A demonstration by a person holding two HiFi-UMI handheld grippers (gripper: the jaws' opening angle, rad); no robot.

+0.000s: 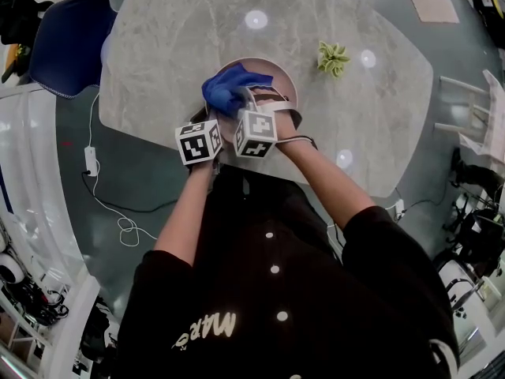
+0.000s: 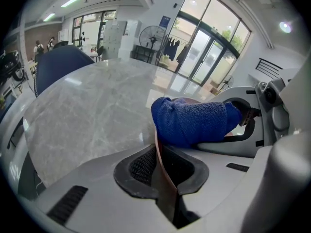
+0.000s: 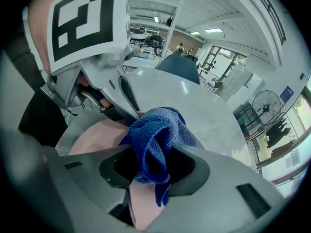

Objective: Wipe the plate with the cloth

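A pink plate (image 1: 272, 76) lies on the grey marble table (image 1: 173, 46) near its front edge. My left gripper (image 1: 210, 121) is shut on the plate's near-left rim; in the left gripper view the thin rim (image 2: 164, 178) stands edge-on between the dark pads. My right gripper (image 1: 246, 103) is shut on a bunched blue cloth (image 1: 230, 88) that rests on the plate's left part. In the right gripper view the cloth (image 3: 156, 140) bulges out between the jaws over the pink plate (image 3: 97, 139), with the left gripper (image 3: 116, 98) close behind it.
A small green crumpled thing (image 1: 332, 58) lies on the table to the right of the plate. A blue chair (image 1: 69, 31) stands at the table's left end. A white cable (image 1: 118, 212) runs over the floor at the left.
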